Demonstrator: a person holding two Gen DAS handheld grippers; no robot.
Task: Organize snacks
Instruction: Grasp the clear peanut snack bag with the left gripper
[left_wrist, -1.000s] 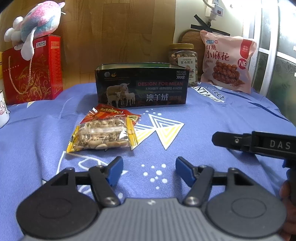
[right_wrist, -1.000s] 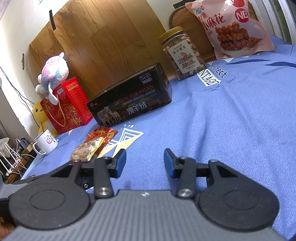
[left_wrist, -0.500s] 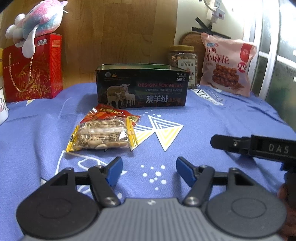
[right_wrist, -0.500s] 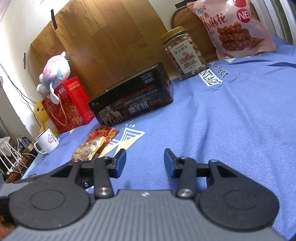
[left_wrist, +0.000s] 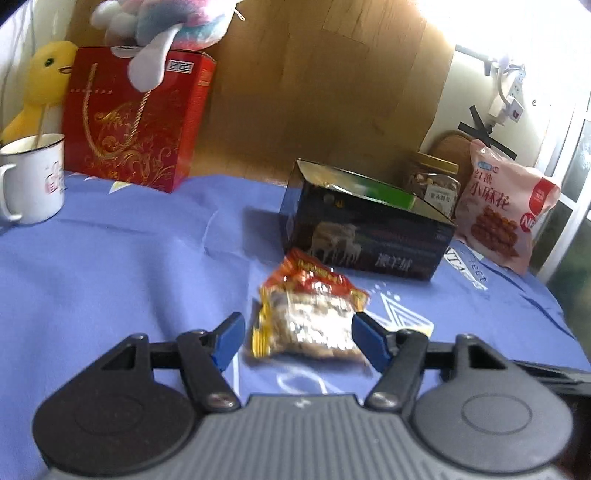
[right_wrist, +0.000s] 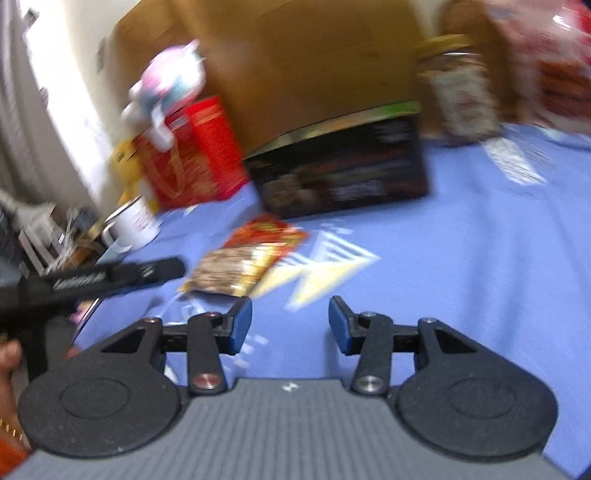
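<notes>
Left claw (left_wrist: 298, 341): jaws apart, blue fingertips (left_wrist: 229, 339) on either side of the peanut packet as the left wrist view frames it; the pads do not press on it, and whether they touch it cannot be told.
Right claw (right_wrist: 290, 325): jaws apart with nothing between them, over bare blue cloth; its view is blurred.
Peanut packet (left_wrist: 308, 325): clear with yellow edges, lying flat on the cloth, overlapping the red packet (left_wrist: 314, 275) behind it.
Red packet: flat on the cloth, just in front of the dark box.
Dark box (left_wrist: 365, 230): open-topped, with a sheep picture on its front, standing behind the two packets.
Nut jar (left_wrist: 434, 186): gold-lidded, behind the box's right end.
Pink snack bag (left_wrist: 506, 208): leaning upright to the right of the jar.
Red gift bag (left_wrist: 135, 118): at the back left, with a pastel plush toy (left_wrist: 166, 26) on top and a yellow plush duck (left_wrist: 40, 81) beside it.
White mug (left_wrist: 35, 179): left of the gift bag.
Cloth (left_wrist: 110, 280): blue, printed with white and yellow triangles, covering the surface under everything.
</notes>
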